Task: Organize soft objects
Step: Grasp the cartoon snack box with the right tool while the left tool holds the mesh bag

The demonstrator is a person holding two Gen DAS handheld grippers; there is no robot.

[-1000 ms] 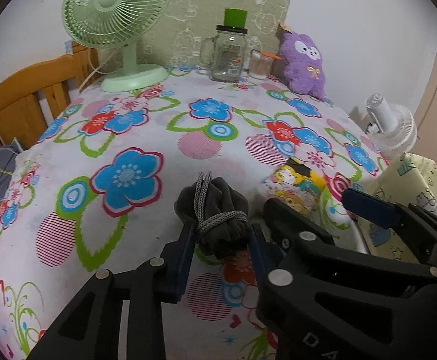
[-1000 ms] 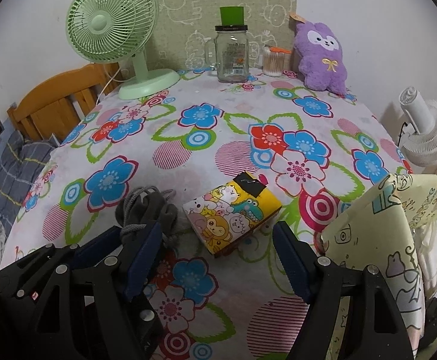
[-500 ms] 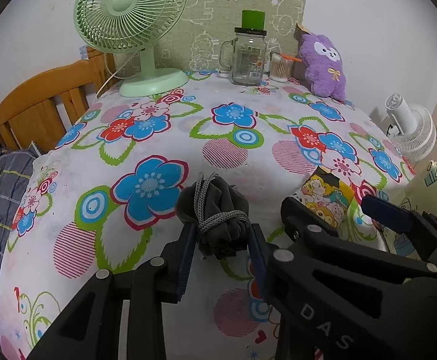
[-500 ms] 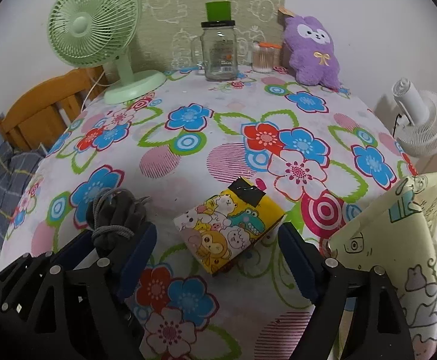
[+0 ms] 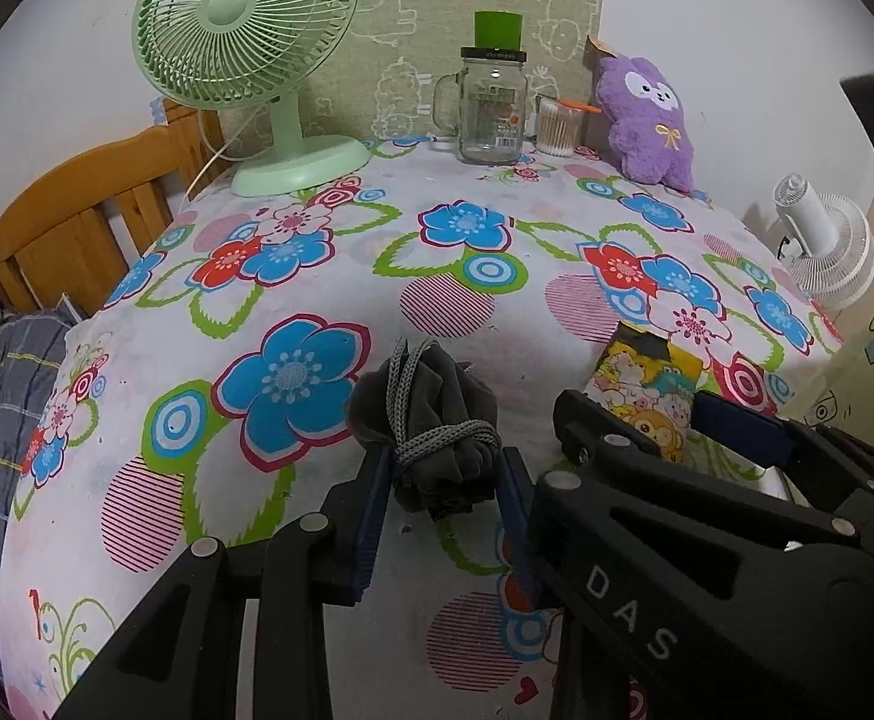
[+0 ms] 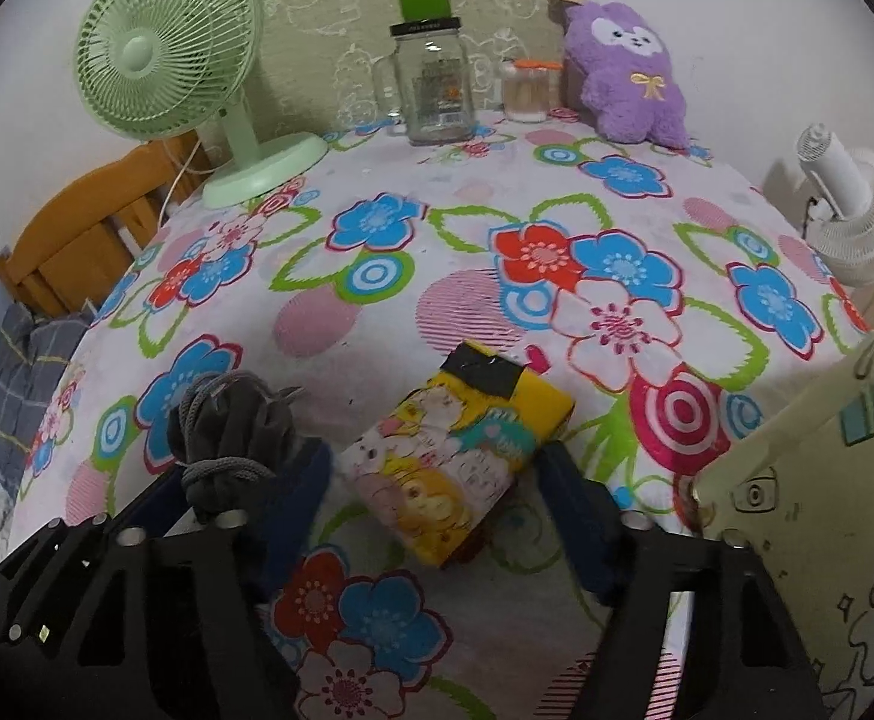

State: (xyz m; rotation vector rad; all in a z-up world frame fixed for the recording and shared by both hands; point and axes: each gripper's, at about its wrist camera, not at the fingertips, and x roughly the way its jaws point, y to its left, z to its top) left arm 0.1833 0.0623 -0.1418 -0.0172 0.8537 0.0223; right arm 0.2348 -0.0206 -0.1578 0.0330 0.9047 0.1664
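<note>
My left gripper [image 5: 442, 480] is shut on a grey cloth bundle tied with grey cord [image 5: 431, 426], held just above the flowered tablecloth; the bundle also shows in the right wrist view [image 6: 230, 438]. My right gripper [image 6: 437, 504] is open, its jaws on either side of a yellow cartoon-print soft pack [image 6: 454, 462] lying on the table, not touching it. That pack also shows in the left wrist view [image 5: 646, 390]. A purple plush toy [image 5: 646, 120] leans on the wall at the back right [image 6: 628, 72].
At the back stand a green desk fan [image 5: 251, 60], a glass jar with a green lid [image 5: 490, 108] and a cup of cotton swabs [image 5: 556, 129]. A pale yellow cartoon-print bin [image 6: 820, 510] is off the table's right edge. A white fan [image 6: 856, 210] and wooden headboard [image 5: 77, 228] flank the table.
My left gripper has lifted slightly with the grey bundle. My right gripper has moved forward, so the yellow pack now lies between its open jaws.
</note>
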